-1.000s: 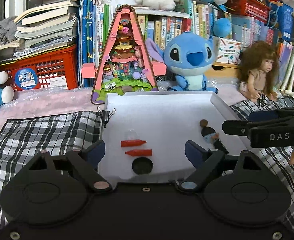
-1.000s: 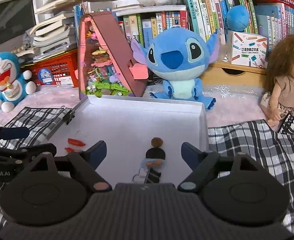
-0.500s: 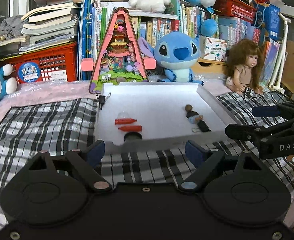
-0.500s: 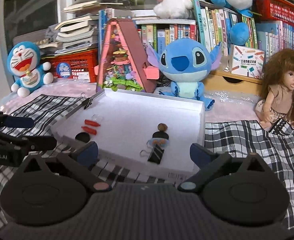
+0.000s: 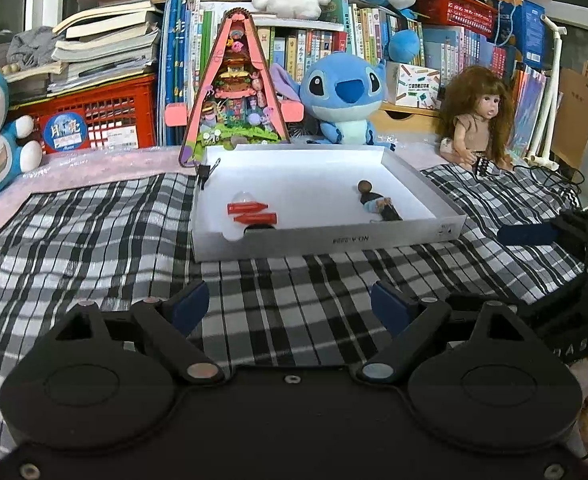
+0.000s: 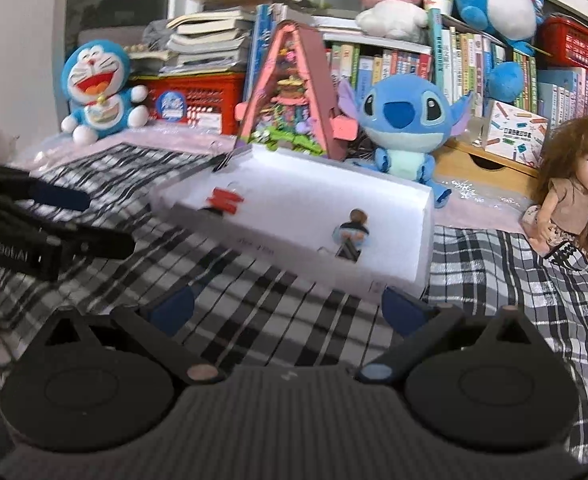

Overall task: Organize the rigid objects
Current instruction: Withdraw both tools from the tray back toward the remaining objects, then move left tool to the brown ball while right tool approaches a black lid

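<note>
A white shallow box (image 5: pixel 326 242) (image 6: pixel 422 240) sits on the checked cloth. Inside it lie two red pieces (image 5: pixel 250 213) (image 6: pixel 225 200), a black round piece (image 5: pixel 259 227) at its front wall, a small dark-clothed figure (image 5: pixel 376 202) (image 6: pixel 352 232) and a black binder clip (image 5: pixel 390 213). Another binder clip (image 5: pixel 205 171) grips the box's far left corner. My left gripper (image 5: pixel 290 306) is open and empty over the cloth, well short of the box. My right gripper (image 6: pixel 288 310) is open and empty, also short of the box.
Behind the box stand a pink triangular toy house (image 5: pixel 236 92), a blue Stitch plush (image 5: pixel 344 96), a doll (image 5: pixel 478 120), a Doraemon plush (image 6: pixel 96 88), a red crate (image 5: pixel 90 114) and shelves of books. The checked cloth (image 5: pixel 94 232) covers the table.
Both grippers have pulled back toward me, away from the box. The box now looks smaller and farther off, with checked cloth between it and the fingers.
</note>
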Tool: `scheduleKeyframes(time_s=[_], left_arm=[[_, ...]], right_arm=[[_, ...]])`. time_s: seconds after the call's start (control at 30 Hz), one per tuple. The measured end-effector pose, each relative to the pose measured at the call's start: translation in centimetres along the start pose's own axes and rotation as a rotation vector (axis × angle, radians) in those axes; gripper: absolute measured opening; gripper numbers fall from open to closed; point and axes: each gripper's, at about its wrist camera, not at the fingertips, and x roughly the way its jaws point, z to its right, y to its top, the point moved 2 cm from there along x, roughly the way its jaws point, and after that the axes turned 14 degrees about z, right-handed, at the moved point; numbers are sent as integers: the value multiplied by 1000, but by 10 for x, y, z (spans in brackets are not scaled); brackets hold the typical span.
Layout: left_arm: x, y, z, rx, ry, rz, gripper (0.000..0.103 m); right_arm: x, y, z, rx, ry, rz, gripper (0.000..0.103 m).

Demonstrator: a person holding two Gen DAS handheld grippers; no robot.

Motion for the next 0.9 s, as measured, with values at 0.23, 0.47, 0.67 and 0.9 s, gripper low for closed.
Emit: scheduleKeyframes(time_s=[0.23, 0.47, 0.67, 0.9], left_arm=[[-13, -16, 2, 14, 3, 14, 87], [-24, -33, 4, 31, -11, 8, 88], [-35, -44, 8, 57, -20, 2, 88], [-48, -55, 9, 59, -28, -17, 88]], right_arm=[[-11, -18, -11, -18, 17, -12, 103], [-14, -30, -18, -34, 29, -42, 103], [-19, -36, -26, -66, 50, -43, 103], [-29, -38, -33, -87, 90, -28, 103]])
